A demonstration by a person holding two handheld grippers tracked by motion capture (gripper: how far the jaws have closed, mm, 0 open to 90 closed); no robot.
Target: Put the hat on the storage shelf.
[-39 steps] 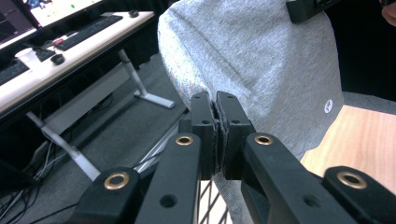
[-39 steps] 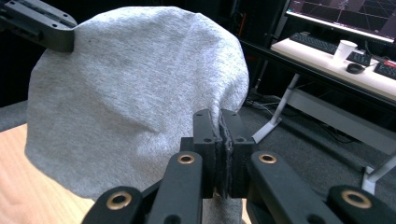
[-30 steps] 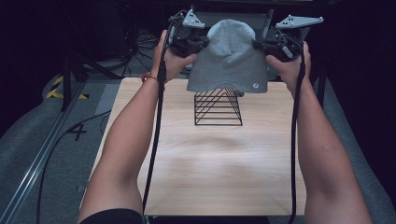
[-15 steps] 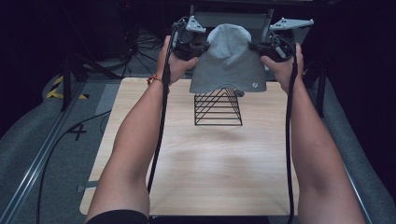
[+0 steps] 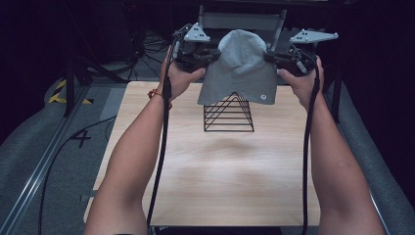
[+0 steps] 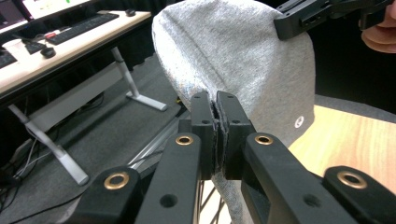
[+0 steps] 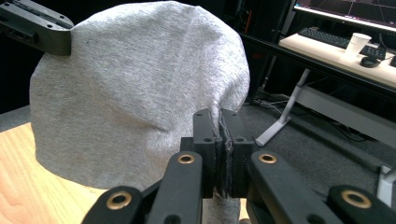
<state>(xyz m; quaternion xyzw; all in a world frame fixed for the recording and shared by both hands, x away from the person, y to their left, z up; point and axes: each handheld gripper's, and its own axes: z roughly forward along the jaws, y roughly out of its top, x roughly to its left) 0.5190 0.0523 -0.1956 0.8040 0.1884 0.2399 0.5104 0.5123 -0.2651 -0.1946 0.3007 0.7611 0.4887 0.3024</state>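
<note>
High view: a person's two forearms are reaching up from the bottom edge across a wooden table (image 5: 215,166), each hand carrying a gripper at the far end.
Beanie: a grey knit beanie (image 5: 241,66) is hanging in the air between the two grippers, spread flat, with its lower edge draping over the top of a black wire rack (image 5: 229,113).
Rack: it is standing on the far half of the table, pyramid-shaped, its point tucked behind the fabric.
Left gripper: the left gripper (image 5: 211,58) is pinching the beanie's left edge; in the left gripper view its jaws (image 6: 215,135) are standing fully closed with a fold of grey cloth squeezed between them.
Right gripper: the right gripper (image 5: 271,58) is gripping the opposite edge; in the right gripper view the jaws (image 7: 219,149) are pressing together on the fabric, no gap showing.
Detail: a small round white mark (image 5: 263,97) is showing near the beanie's lower right corner.
Surroundings: desks with keyboards and a paper cup (image 7: 357,44) are standing in the background of the gripper views.
</note>
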